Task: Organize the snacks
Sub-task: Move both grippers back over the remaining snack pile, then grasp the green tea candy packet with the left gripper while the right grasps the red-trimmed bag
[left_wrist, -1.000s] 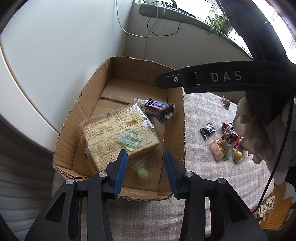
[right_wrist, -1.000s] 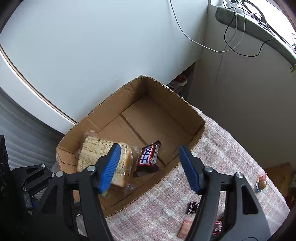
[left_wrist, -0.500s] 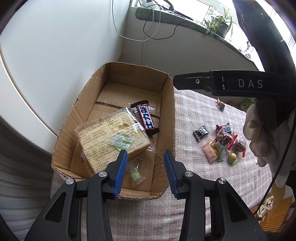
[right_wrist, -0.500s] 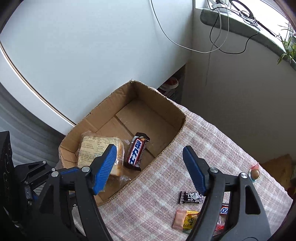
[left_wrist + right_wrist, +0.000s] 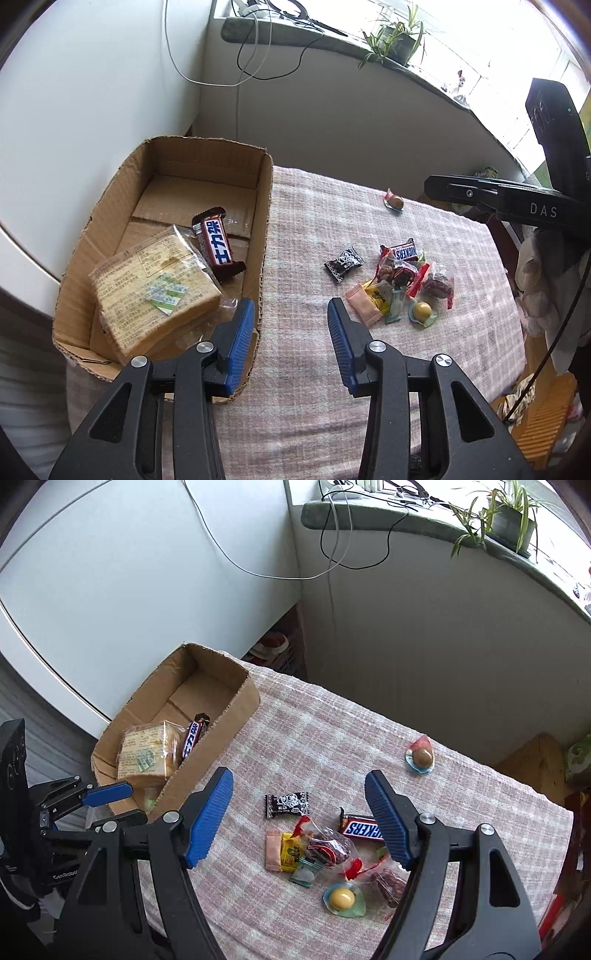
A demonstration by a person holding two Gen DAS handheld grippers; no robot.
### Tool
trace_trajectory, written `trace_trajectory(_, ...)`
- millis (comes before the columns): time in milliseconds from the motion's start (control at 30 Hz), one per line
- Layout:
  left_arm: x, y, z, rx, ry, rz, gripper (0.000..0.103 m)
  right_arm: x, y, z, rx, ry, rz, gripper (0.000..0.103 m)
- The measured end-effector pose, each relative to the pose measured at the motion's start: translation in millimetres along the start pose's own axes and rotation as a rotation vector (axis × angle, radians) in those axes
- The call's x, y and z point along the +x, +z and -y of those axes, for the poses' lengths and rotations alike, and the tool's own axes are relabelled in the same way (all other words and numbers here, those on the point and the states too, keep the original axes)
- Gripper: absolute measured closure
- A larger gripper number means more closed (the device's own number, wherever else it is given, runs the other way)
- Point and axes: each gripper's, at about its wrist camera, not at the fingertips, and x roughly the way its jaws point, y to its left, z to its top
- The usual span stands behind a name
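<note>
A cardboard box (image 5: 264, 236) (image 5: 243, 705) stands at the table's left edge. It holds a wrapped bread pack (image 5: 155, 295) (image 5: 147, 757) and a brown chocolate bar (image 5: 216, 243) (image 5: 192, 738). A heap of small snacks lies on the cloth: a Snickers bar (image 5: 404, 252) (image 5: 364, 829), a black candy (image 5: 344, 262) (image 5: 287, 804), an orange packet (image 5: 364, 304) (image 5: 274, 853), red packets (image 5: 437, 286) and a yellow jelly cup (image 5: 422, 311) (image 5: 343, 899). My left gripper (image 5: 291, 338) is open and empty beside the box's near right corner. My right gripper (image 5: 299, 818) is open and empty above the heap.
A checked pink cloth (image 5: 314, 387) (image 5: 332, 738) covers the table. A lone brown jelly cup (image 5: 395, 201) (image 5: 422, 756) lies apart at the far right. A white wall, dangling cables (image 5: 332, 554) and a windowsill with a plant (image 5: 509, 513) stand behind.
The chocolate bar has dropped into the box and lies flat. Both grippers have swung right, away from the box toward the snack heap. My left gripper's jaws have opened wider.
</note>
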Motion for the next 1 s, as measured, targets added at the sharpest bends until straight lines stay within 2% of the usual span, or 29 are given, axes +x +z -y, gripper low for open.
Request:
trace_trajectory(200, 16.1, -2.4, 23.6, 0.024, -0.041, -0.03, 0.063, -13.6, -45.0, 45.6, 0.091, -0.063, -0.027, 0.027)
trace_trajectory(467, 36.5, -5.3, 53.6, 0.059, -0.089, -0.072, 0.063, -12.3, -96.8, 71.7, 0.139, -0.115, -0.075, 0.027)
trace_trajectory(767, 65.8, -15.2, 95.4, 0.121, -0.128, -0.119, 0.063, 6.9, -108.9, 80.8, 0.102, -0.094, -0.118, 0.027)
trace_trajectory(1000, 88.4, -18.8, 115.3, 0.139, -0.109, -0.124, 0.064, 29.5, -106.6, 85.3, 0.033, -0.048, -0.146, 0.027)
